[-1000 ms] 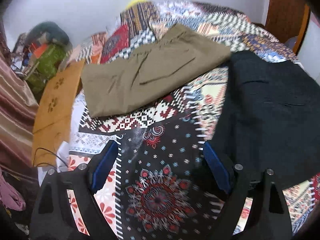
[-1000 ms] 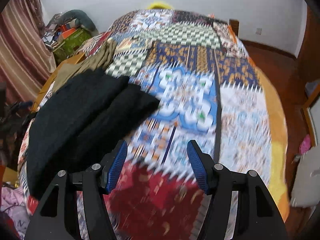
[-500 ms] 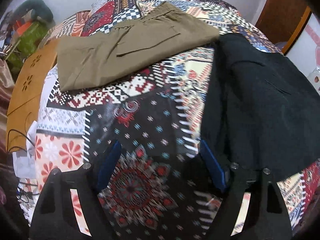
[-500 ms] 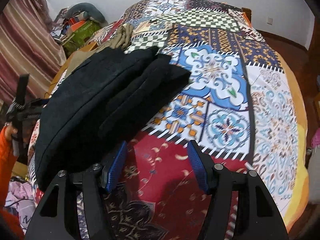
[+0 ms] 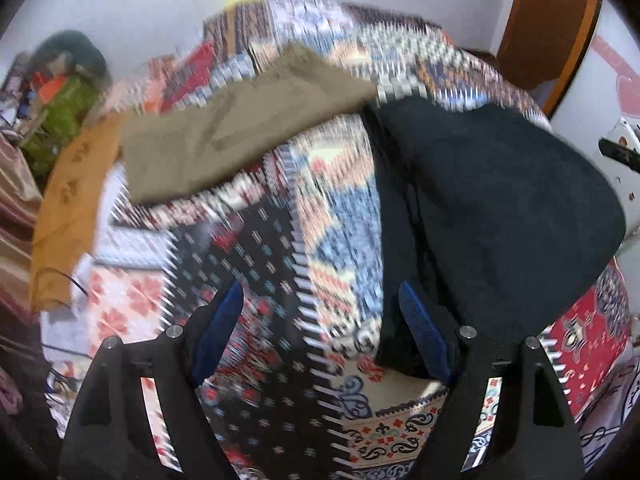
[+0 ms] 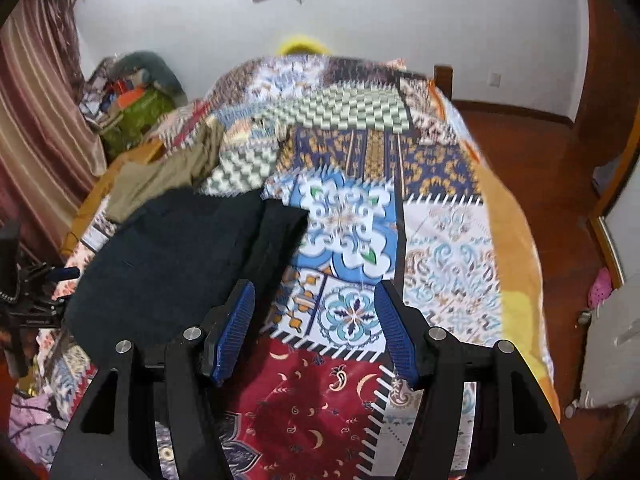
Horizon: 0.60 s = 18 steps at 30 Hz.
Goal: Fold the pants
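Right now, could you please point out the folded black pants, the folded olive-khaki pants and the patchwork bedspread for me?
Folded black pants (image 6: 168,256): right wrist view, middle of the top layer.
Folded olive-khaki pants (image 5: 240,128): left wrist view, centre of the cloth.
Patchwork bedspread (image 6: 448,248): right wrist view, bare pale patch.

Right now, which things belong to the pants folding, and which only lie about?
Job:
- black pants
- khaki pants
- left gripper, open
- right gripper, open

Lying about:
- quilt
- green bag
- curtain

Both wrist views downward over bed (image 6: 516,240)
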Each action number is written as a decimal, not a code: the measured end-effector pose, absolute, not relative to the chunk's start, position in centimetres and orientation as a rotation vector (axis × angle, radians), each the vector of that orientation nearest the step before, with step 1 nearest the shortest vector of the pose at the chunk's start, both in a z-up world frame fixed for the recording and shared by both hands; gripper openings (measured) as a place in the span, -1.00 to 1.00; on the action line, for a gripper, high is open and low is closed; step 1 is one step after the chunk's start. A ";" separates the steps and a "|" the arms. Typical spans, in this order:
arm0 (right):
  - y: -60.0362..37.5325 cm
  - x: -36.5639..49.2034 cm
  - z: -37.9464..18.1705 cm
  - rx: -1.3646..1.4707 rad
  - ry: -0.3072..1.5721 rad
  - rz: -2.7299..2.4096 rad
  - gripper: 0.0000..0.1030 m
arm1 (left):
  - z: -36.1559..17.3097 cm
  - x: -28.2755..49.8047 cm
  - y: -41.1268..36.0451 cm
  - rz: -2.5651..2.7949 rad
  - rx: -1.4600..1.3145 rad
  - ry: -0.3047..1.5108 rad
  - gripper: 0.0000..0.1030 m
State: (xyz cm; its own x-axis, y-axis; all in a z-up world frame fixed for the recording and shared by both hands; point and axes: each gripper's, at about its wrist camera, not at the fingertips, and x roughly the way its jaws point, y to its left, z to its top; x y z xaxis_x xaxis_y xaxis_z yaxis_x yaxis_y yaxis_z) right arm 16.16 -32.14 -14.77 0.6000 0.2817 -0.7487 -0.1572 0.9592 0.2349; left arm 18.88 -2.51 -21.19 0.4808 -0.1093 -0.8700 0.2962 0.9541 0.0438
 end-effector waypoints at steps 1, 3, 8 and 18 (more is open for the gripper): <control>-31.9 15.9 -14.2 0.157 0.877 0.267 0.13 | -20.1 18.9 -2.5 -0.245 0.202 1.007 0.56; -31.1 15.4 -13.2 0.159 0.845 0.305 0.13 | -18.0 19.2 -2.6 -0.249 0.191 0.952 0.56; -28.4 14.7 -11.7 0.138 0.792 0.399 0.05 | -15.0 19.2 -4.8 -0.334 0.143 0.859 0.56; -24.6 14.4 -17.1 0.105 0.930 0.470 -0.05 | -20.0 18.3 -10.7 -0.426 0.180 0.933 0.57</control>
